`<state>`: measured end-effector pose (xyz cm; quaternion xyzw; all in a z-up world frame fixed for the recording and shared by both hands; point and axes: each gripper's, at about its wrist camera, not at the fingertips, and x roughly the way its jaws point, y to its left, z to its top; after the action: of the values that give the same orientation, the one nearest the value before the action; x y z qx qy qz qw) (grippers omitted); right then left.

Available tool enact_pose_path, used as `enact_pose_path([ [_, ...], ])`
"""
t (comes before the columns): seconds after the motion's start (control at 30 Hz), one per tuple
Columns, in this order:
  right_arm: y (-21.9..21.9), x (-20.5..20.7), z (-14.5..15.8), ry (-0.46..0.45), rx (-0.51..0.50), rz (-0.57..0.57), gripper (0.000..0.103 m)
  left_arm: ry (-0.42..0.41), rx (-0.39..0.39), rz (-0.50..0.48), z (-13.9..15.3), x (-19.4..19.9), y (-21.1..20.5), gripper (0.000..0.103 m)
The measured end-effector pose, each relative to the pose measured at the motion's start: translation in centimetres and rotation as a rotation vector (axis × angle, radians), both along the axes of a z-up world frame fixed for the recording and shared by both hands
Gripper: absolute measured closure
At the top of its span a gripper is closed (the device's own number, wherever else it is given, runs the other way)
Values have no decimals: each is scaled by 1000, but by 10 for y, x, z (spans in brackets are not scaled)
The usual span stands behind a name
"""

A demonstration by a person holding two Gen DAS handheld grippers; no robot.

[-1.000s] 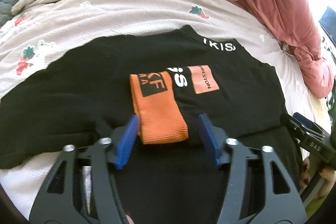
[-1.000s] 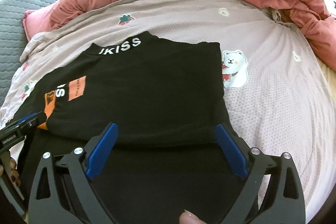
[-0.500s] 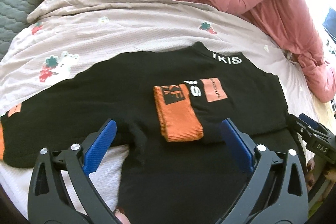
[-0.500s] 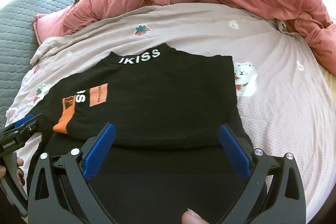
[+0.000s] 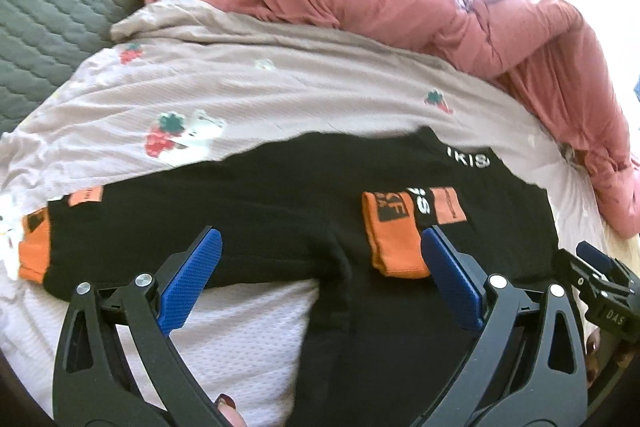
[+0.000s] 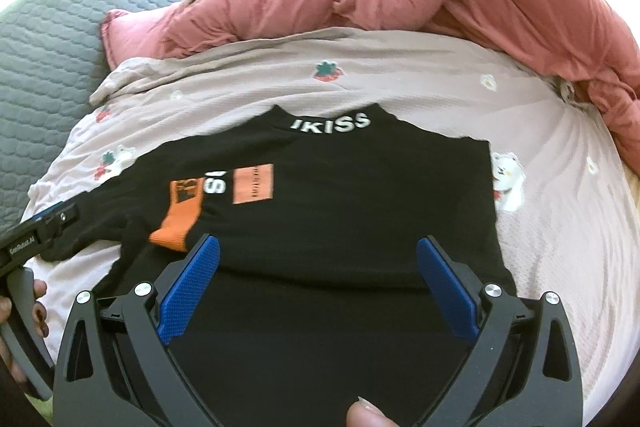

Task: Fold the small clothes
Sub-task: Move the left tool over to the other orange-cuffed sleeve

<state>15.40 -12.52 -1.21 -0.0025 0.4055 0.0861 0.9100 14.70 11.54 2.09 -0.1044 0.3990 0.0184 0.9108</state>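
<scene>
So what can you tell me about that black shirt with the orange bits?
The black shirt lies flat on the pale printed blanket, looking like soft knit. White letters reading IKISS mark its collar. One sleeve is folded across the body, its orange ribbed cuff lying on top beside an orange patch. The other sleeve stretches sideways, ending in another orange cuff. Nothing grips it; both hand-held grippers hover open above.
</scene>
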Motion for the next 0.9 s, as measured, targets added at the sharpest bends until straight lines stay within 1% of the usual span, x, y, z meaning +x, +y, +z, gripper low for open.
enact_pose_path([
  [0.1, 11, -2, 5, -12, -2, 23, 5, -23, 9, 28, 4, -7, 10, 10],
  [0.2, 21, -3, 8, -19, -3, 40, 5, -15, 28, 56, 2, -10, 18, 10],
  [0.3, 30, -4, 10, -21, -5, 56, 5, -2, 21, 81, -2, -13, 28, 10],
  [0.47, 46, -6, 12, -25, -9, 83, 5, -17, 45, 122, 1, -22, 42, 10],
  [0.73, 79, -8, 22, -49, -24, 147, 5, -29, 53, 195, 3, -34, 67, 10],
  [0.8, 88, -8, 23, -53, -25, 167, 5, -23, 51, 220, 3, -37, 75, 10],
  [0.9, 102, -8, 23, -53, -24, 192, 5, 7, 55, 275, -2, -42, 88, 10],
])
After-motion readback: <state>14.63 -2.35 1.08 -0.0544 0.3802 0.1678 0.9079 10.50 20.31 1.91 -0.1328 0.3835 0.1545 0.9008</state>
